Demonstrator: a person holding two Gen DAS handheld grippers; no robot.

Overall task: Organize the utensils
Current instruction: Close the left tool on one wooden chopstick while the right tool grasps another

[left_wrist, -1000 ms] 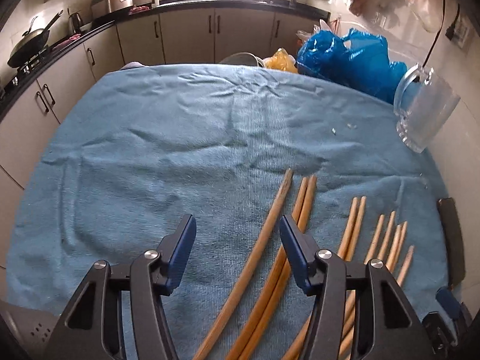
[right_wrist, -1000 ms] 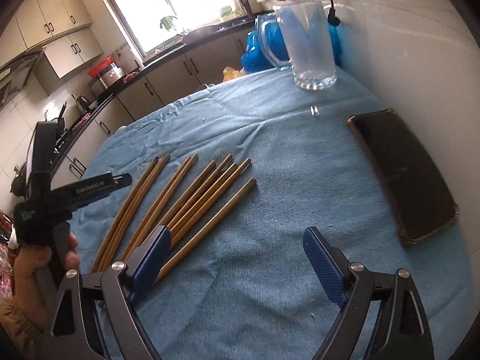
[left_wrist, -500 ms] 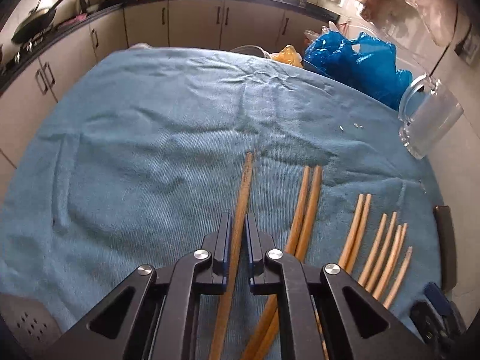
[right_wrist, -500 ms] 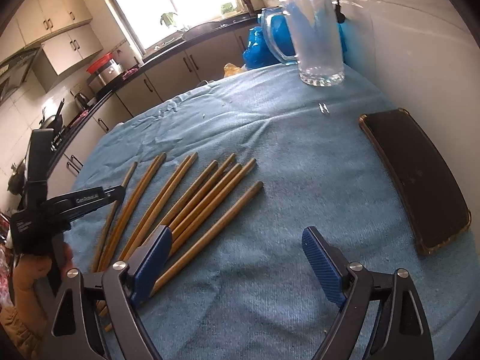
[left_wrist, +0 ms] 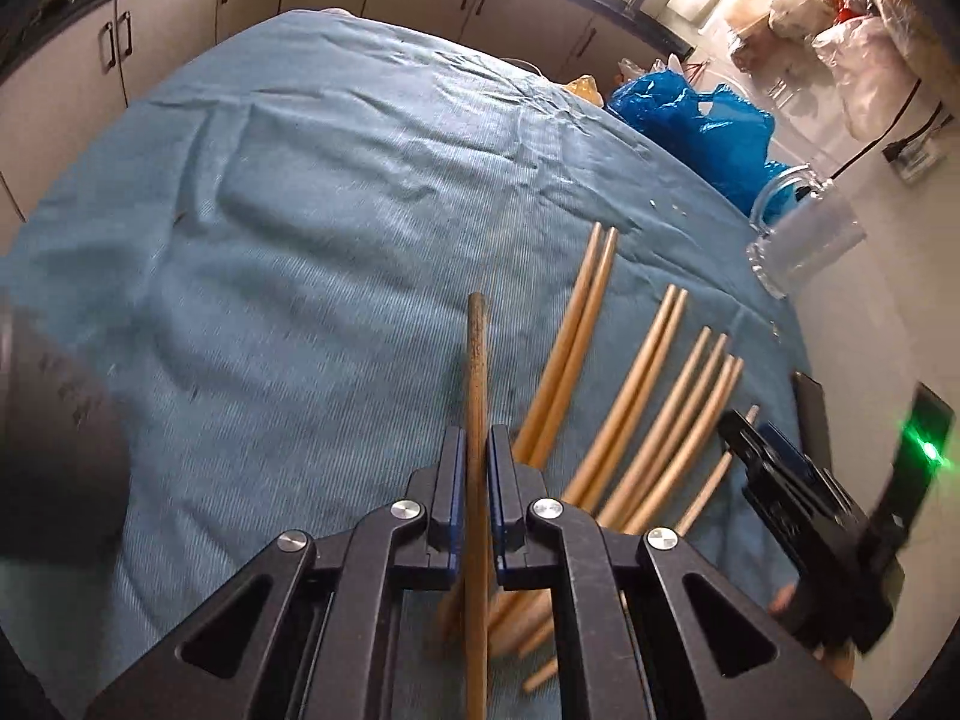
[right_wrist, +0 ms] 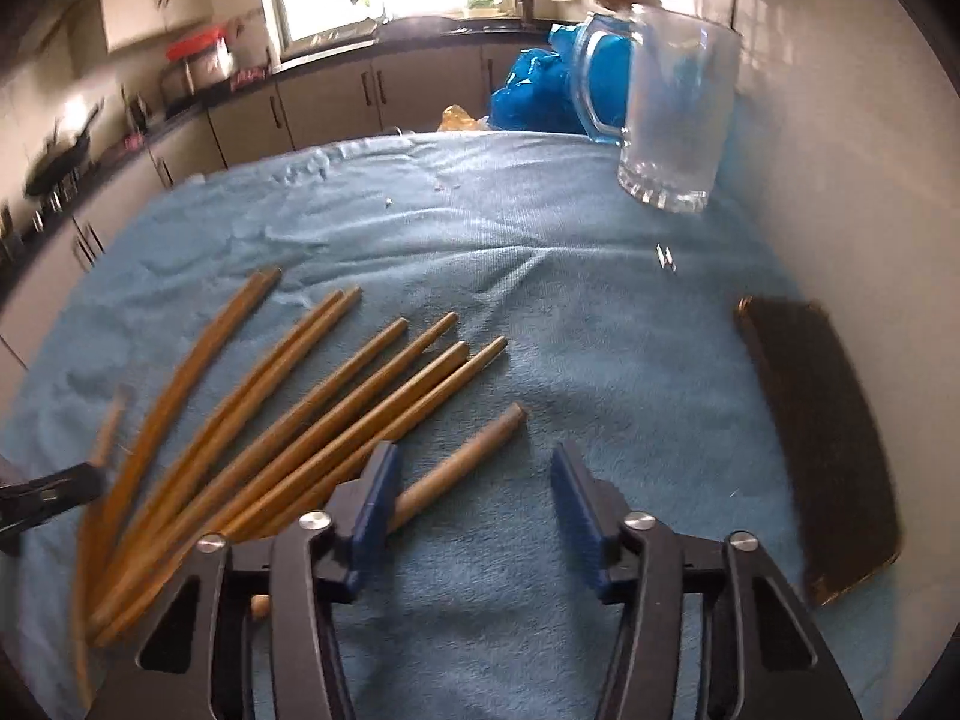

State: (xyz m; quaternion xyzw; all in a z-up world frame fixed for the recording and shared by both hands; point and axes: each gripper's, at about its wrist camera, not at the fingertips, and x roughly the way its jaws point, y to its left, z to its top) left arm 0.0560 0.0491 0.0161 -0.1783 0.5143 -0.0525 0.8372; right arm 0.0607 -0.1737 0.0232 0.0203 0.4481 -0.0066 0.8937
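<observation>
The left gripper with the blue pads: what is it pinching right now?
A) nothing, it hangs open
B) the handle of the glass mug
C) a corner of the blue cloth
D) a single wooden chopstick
D. In the left wrist view the left gripper has its pads pressed on both sides of one chopstick, apart from the other chopsticks lying on the blue cloth.

You are working over a table covered by a wrinkled blue terry cloth (right_wrist: 540, 312). On it, to your left, brown wooden chopsticks (right_wrist: 336, 420) lie fanned out side by side, and a clear glass mug with a handle (right_wrist: 678, 108) stands upright at the far right. A dark flat rectangular slab (right_wrist: 822, 432) lies along the right edge, and a crumpled blue plastic bag (left_wrist: 690, 120) sits at the far edge behind the mug.
</observation>
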